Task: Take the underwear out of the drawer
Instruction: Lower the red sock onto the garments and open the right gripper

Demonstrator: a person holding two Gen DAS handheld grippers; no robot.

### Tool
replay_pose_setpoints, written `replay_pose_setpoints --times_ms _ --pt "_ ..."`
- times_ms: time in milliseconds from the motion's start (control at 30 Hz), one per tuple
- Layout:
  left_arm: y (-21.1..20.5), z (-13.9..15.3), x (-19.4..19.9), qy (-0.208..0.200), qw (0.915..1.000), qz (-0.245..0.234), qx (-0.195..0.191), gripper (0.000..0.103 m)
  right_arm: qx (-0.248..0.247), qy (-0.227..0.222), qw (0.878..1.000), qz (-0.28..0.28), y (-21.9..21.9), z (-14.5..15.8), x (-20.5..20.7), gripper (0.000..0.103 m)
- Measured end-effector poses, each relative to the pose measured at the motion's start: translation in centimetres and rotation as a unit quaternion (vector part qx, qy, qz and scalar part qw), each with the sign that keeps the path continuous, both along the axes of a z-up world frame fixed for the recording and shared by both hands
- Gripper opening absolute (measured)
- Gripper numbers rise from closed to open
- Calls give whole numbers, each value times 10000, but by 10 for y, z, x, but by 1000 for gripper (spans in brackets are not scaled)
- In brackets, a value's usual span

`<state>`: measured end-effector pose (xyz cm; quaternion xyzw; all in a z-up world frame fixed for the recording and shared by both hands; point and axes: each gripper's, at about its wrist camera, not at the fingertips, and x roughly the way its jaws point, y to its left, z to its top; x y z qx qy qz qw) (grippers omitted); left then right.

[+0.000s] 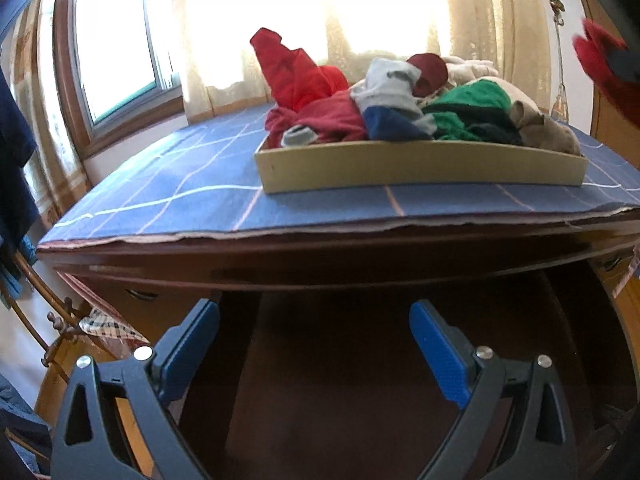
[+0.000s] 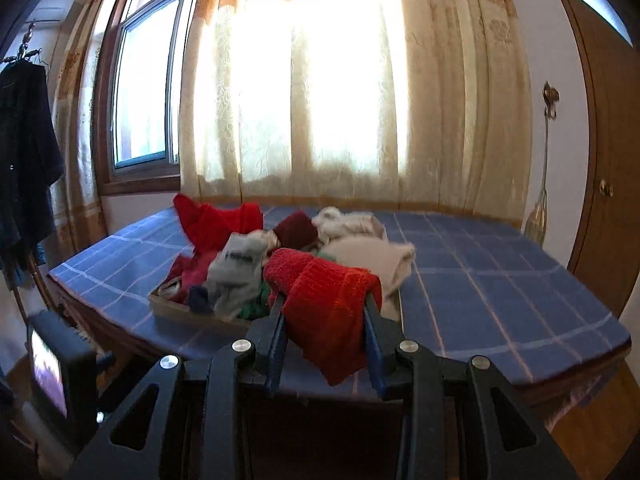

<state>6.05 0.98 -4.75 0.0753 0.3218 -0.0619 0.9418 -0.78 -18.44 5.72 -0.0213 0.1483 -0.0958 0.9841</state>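
Hanging from the right hand-held gripper [image 2: 325, 304], one red underwear piece [image 2: 328, 308] is pinched between its narrowly parted jaws above a cardboard drawer tray [image 2: 192, 312] heaped with garments on the blue-checked desk [image 2: 500, 288]. One left hand-held gripper [image 1: 314, 320] stands wide open, empty, below the desk edge.

My right black gripper [image 2: 326, 312] with blue pads pinches a bright red terry-cloth garment [image 2: 328, 312]. My left black gripper [image 1: 314, 340] has blue pads too. The dark wooden desk [image 1: 280, 268] wears a blue cloth with white and pink grid lines [image 1: 180, 184]. The shallow tan cardboard tray [image 1: 420, 168] holds red, maroon, grey, navy, green and beige clothes. The patterned curtain [image 2: 340, 80] is cream.
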Motion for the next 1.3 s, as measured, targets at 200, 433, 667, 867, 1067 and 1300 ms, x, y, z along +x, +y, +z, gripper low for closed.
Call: replay_pose_setpoints --times_ms 200,433,667,867,1067,1300 --pt "4 -1 4 95 9999 49 -113 98 -31 33 10000 44 1 9 31 36" --pt "4 -1 3 64 9999 -4 -95 98 -242 -25 9997 57 5 17 52 36" --pt "1 -3 0 36 9999 -81 -51 98 -266 220 9994 61 -3 28 118 36" --pt "4 -3 2 93 9998 -87 -162 98 424 971 9943 136 -12 11 164 36" --pt "4 -4 5 167 9997 -82 -159 98 -181 1279 9913 244 14 -12 177 37" --pt "1 -4 5 112 9999 -39 -63 98 -117 1576 9873 143 10 -22 204 38"
